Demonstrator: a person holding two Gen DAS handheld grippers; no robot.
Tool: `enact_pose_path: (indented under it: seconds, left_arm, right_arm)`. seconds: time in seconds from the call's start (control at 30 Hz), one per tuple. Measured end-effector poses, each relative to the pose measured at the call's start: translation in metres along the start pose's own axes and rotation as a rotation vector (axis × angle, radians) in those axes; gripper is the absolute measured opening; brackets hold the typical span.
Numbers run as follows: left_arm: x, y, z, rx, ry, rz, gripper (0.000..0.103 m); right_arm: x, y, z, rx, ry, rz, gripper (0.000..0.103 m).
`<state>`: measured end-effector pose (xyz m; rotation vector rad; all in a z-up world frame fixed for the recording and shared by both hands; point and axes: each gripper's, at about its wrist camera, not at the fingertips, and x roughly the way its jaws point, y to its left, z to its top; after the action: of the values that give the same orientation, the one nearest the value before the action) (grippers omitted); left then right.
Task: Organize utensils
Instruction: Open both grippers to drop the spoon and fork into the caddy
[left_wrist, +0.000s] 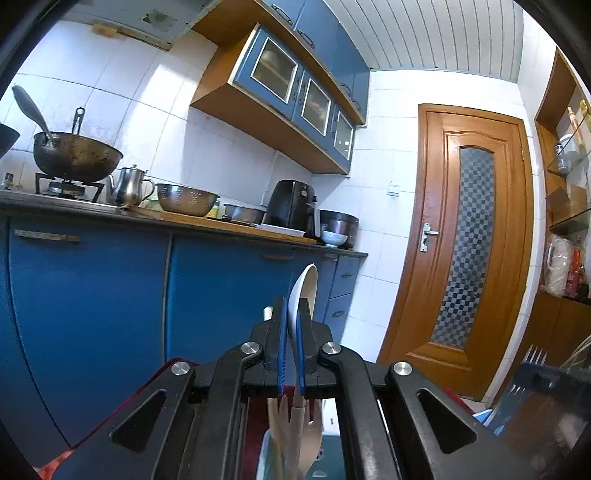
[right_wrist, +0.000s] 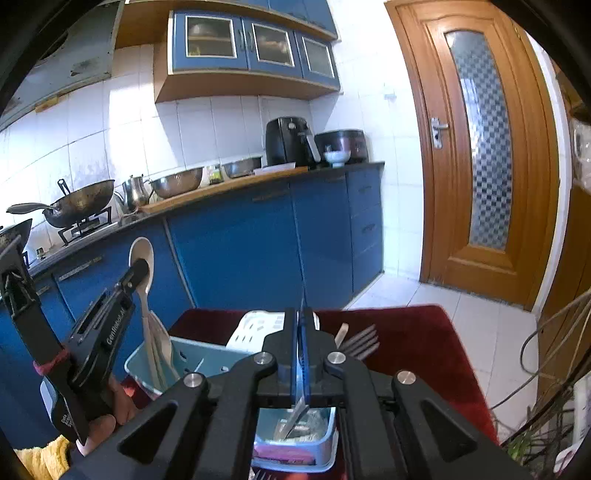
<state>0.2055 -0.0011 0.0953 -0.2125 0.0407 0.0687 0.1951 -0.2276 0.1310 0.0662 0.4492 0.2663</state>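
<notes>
The right gripper (right_wrist: 300, 325) is pinching a thin metal utensil (right_wrist: 295, 415) between closed jaws, above a blue bin (right_wrist: 192, 356). The left gripper (right_wrist: 138, 267) is clamping a white spoon (right_wrist: 142, 251) by its bowl, handle hanging into the bin among other spoons (right_wrist: 160, 354). Forks (right_wrist: 360, 341) are lying on the red cloth (right_wrist: 417, 339) just beside a white basket (right_wrist: 258, 326). Blue cabinets (right_wrist: 236, 243) are standing behind.

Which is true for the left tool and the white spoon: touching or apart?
Touching. In the left wrist view, the left tool has its blue pads clamped on the white spoon; the right wrist view shows the same grip from the side.
</notes>
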Motion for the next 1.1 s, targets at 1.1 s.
enact_pose_path:
  seconds: [1.1]
  left_arm:
    - [-0.054,0.002,0.0,0.086,0.187,-0.036,0.031]
  right_arm:
    - [-0.045,0.008,-0.015,0.107,-0.025,0.131,0.038]
